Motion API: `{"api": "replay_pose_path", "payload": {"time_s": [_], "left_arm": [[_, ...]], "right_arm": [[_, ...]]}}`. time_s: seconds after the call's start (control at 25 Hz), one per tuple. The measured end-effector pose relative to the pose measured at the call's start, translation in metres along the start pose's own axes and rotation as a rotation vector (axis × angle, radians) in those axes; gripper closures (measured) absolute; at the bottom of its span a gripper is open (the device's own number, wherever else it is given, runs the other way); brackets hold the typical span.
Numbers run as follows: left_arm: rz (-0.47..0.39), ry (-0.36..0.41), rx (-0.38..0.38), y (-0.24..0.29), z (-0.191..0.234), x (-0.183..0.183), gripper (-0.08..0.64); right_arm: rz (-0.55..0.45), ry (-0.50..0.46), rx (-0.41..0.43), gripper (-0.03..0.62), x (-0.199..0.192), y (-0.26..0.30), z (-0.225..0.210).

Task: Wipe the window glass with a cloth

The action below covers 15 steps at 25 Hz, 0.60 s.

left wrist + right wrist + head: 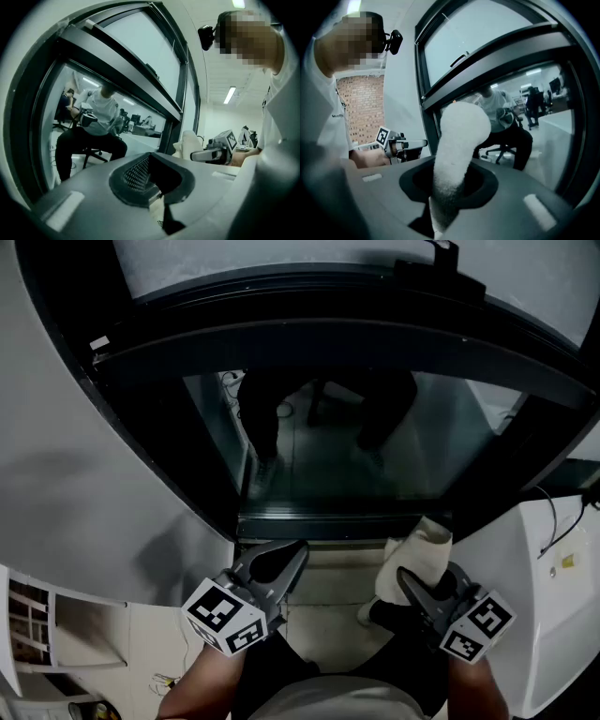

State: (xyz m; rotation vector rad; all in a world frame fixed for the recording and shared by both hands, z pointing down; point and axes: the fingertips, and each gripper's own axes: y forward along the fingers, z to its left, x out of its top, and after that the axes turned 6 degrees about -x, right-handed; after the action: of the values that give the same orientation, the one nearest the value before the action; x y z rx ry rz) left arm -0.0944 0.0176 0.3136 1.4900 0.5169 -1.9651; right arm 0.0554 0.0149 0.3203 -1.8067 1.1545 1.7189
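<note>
The window glass (347, 446) sits in a dark frame straight ahead; it also shows in the left gripper view (79, 140) and the right gripper view (534, 103). A white fluffy cloth (420, 554) sticks up from my right gripper (405, 577), which is shut on it, just below the sill and short of the glass. In the right gripper view the cloth (457, 145) rises from between the jaws. My left gripper (296, 549) is held beside it at the same height, jaws together with nothing in them. The right gripper (199, 155) and the cloth (187, 142) show in the left gripper view.
The dark sill (328, 521) runs under the pane. A white wall (84, 484) curves on the left and a white cabinet (553, 615) with a cable (555, 521) stands at the right. Behind the glass a person (96, 122) sits on an office chair.
</note>
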Motion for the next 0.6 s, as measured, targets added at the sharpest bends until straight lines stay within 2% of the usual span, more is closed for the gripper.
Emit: {"api": "replay_pose_path", "payload": {"time_s": [0.28, 0.6], "left_arm": [[-0.023, 0.023, 0.02, 0.0, 0.031, 0.017, 0.543], [-0.043, 0.003, 0.019, 0.005, 0.06, 0.017, 0.543]], "right_arm": [[-0.09, -0.07, 0.042, 0.497, 0.076, 0.042, 0.011], [-0.121, -0.284, 0.09, 0.499, 0.135, 0.119, 0.038]]}}
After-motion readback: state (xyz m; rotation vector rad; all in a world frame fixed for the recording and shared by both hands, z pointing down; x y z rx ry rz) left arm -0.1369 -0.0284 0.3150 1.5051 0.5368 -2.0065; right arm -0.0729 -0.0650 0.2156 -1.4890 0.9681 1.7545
